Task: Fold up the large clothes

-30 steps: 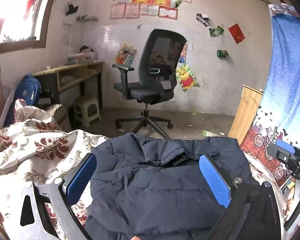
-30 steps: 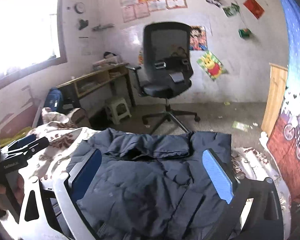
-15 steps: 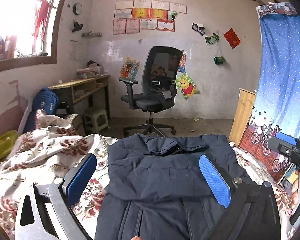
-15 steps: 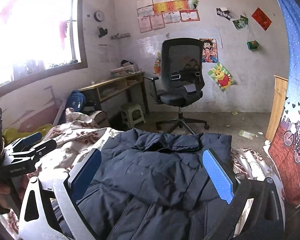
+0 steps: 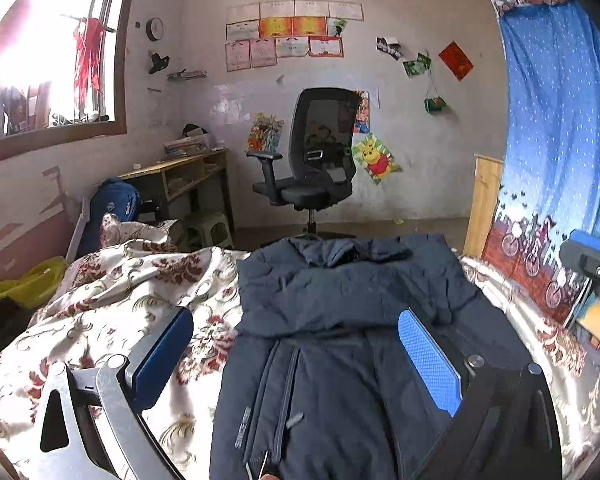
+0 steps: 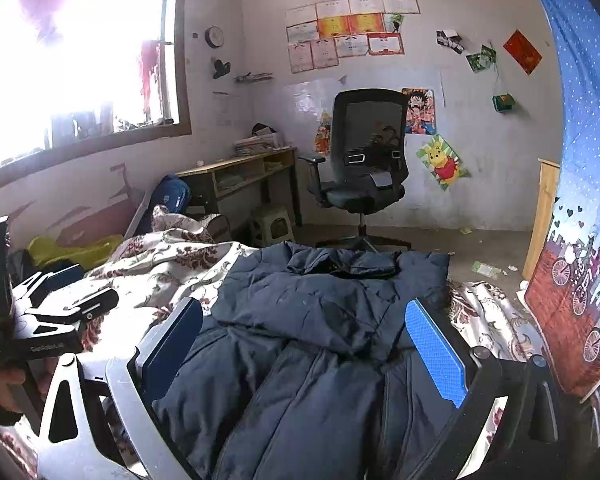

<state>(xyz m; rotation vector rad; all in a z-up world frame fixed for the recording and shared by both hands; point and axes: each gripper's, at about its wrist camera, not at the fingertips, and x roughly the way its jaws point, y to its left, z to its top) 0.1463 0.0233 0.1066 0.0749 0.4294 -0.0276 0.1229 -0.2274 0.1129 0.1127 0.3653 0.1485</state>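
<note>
Lying flat on bedspread (image 5: 112, 300): navy jacket (image 5: 340, 344)

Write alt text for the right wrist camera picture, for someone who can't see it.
A dark navy padded jacket lies front up on a floral bedspread, its sleeves folded across the chest, seen between the open blue-padded fingers of the right gripper. The left gripper hovers at the left edge; behind are a black office chair, a desk and a bright window.

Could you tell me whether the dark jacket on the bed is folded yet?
Partly: the jacket lies flat, sleeves folded across its chest, lower body still spread.
</note>
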